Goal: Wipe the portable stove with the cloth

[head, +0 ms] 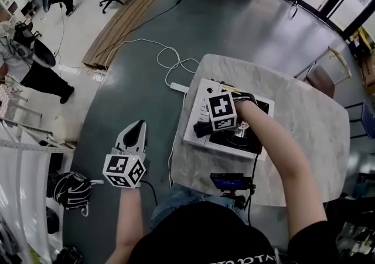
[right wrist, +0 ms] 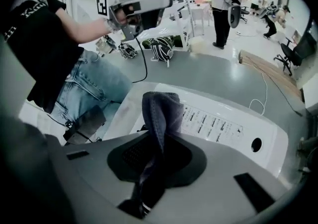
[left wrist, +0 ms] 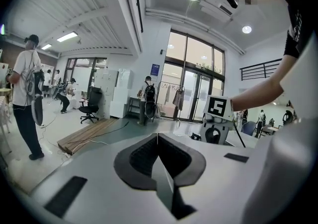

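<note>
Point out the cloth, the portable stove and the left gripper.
cloth (right wrist: 160,116), right gripper view, on the bunched fold sticking out past the jaws.
portable stove (head: 202,90), head view, on its white top surface.
left gripper (left wrist: 157,136), left gripper view, where its shut jaw tips meet.

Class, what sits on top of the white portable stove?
The right claw, shut on a dark blue-grey cloth, is over the white portable stove. The forearm hides part of its black burner plate.

A pale stone-look table (head: 304,122) carries the white portable stove (head: 202,89) near its left edge.
</note>
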A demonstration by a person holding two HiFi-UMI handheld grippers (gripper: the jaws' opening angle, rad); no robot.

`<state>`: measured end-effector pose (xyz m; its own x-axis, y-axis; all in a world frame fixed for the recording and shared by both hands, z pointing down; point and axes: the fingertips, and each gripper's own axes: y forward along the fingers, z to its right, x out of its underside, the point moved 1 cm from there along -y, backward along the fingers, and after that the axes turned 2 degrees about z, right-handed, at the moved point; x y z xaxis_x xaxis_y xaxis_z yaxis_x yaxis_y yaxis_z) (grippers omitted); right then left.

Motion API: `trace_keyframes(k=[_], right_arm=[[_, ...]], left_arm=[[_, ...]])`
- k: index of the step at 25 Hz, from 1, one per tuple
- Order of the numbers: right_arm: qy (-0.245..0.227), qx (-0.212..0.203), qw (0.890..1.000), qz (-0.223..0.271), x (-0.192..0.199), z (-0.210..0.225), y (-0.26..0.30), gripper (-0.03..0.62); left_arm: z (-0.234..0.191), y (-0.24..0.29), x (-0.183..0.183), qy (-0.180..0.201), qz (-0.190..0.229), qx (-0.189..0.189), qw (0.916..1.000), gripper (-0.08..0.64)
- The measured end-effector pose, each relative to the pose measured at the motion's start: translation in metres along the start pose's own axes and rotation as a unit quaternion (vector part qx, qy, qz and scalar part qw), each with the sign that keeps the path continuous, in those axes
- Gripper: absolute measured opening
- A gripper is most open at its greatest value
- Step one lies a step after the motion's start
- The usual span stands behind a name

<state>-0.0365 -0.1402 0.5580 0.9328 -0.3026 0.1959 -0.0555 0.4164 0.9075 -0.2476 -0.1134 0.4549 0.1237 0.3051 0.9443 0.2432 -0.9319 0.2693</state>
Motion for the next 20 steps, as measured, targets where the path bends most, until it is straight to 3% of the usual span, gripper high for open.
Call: trace_keyframes(k=[5,9,16,20], right_arm=[[0.062,0.036,0.996,0.054,0.015,0.023,-0.014,0.074],[0.121,0.078,0.986,0.089,0.024,0.044,-0.027,0.074],[0.244,0.167,0.948,0.115,0.051,0.085,-0.047,0.074],[0.329,0.178,0.915,0.152,0.062,0.099,-0.054,0.074]], left_arm=[[0.004,0.006,0.003,0.003,-0.007,0.001,1.0000,0.015],[0.007,0.009,0.003,0.004,-0.012,0.006,0.9999,0.015],[0.010,0.013,-0.001,0.012,-0.012,0.012,0.9998,0.015],[0.011,0.011,-0.003,0.016,-0.012,0.013,0.9997,0.015]])
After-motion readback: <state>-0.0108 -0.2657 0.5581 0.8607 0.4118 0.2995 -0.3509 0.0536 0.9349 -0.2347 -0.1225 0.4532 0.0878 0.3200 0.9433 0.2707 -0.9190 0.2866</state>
